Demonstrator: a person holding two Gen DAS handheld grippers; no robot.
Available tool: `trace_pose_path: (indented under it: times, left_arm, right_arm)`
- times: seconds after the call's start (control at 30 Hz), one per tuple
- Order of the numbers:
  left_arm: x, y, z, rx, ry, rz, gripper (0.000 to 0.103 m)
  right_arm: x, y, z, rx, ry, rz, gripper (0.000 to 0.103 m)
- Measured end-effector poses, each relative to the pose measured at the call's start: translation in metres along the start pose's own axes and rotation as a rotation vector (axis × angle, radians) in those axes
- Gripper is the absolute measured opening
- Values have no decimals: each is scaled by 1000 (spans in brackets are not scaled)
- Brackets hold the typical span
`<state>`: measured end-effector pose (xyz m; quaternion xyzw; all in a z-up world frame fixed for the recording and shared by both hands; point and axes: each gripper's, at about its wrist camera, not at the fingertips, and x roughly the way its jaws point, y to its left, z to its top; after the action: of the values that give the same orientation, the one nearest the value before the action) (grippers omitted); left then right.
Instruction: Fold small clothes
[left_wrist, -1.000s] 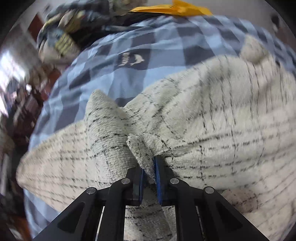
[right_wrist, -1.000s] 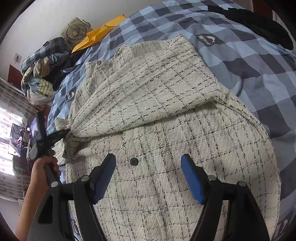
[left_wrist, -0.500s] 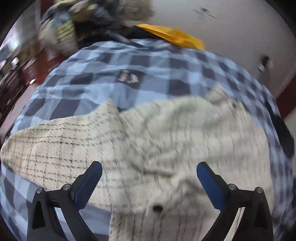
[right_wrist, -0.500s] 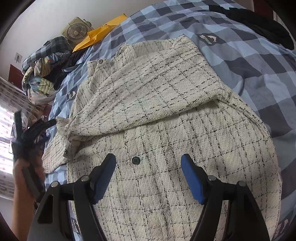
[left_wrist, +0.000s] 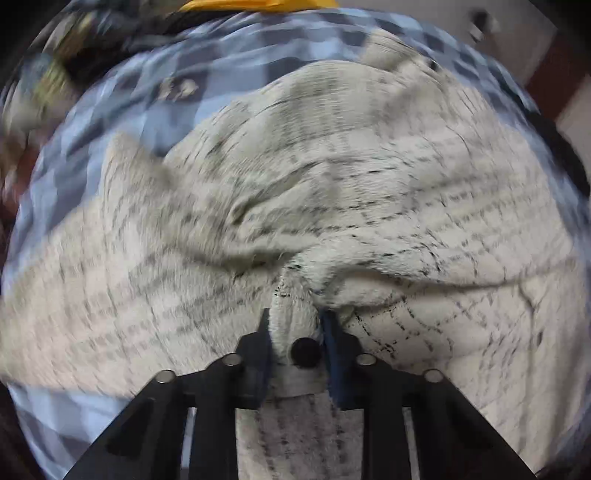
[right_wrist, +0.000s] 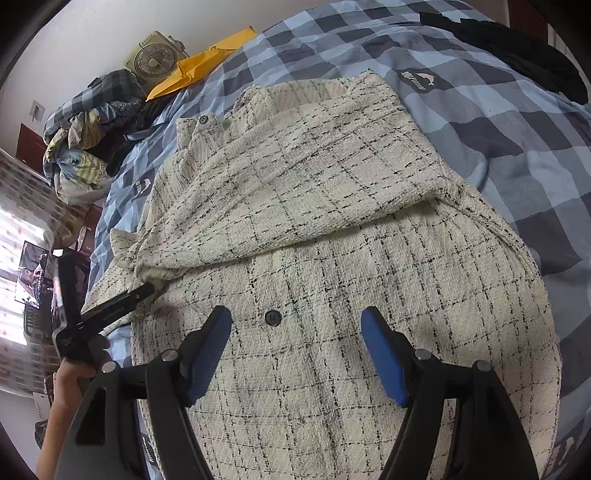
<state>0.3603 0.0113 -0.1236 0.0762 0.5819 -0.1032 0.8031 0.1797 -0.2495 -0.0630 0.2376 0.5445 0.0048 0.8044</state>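
Left gripper (left_wrist: 295, 328): black frame, blue pads, jaws closing on a bunched fold of the cream tweed jacket with black check lines (right_wrist: 314, 206); a black button (left_wrist: 306, 352) sits between the pads.

Jacket: spread on the blue-and-navy checked bedsheet (right_wrist: 498, 122), one panel folded across its upper half.

Right gripper (right_wrist: 295, 347): black frame, blue pads, jaws standing wide apart above the jacket's lower front, holding nothing; a second black button (right_wrist: 272, 317) lies between them.

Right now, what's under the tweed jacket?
The jacket lies on a blue checked bedspread, visible around its edges. Whatever sits beneath its middle is covered.
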Motion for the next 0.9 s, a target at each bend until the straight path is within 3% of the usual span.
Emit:
trace_pose_path:
  times: [0.1, 0.27, 0.43, 0.5, 0.57, 0.67, 0.77, 0.9]
  left_arm:
    - [-11, -15, 7, 162, -5, 79, 18]
    - [-47, -9, 24, 194, -71, 115, 18]
    - [-81, -7, 23, 241, -180, 33, 18]
    - [-72, -3, 18, 276, -156, 15, 18]
    - [-49, 6, 8, 272, -53, -23, 18]
    - [-11, 14, -13, 254, 75, -18, 18]
    - [-6, 18, -22, 199, 63, -16, 18]
    - [-21, 36, -19, 17, 54, -122, 19]
  right_arm:
    - [1, -1, 0, -3, 4, 4, 70]
    - [1, 0, -1, -11, 9, 4, 70]
    - [1, 1, -1, -11, 5, 1, 70]
    - [1, 0, -1, -8, 6, 1, 70]
    - [1, 0, -1, -7, 8, 1, 70]
    - [1, 2, -2, -13, 7, -1, 70]
    - [0, 2, -1, -15, 3, -2, 70]
    - [0, 1, -1, -12, 5, 1, 70]
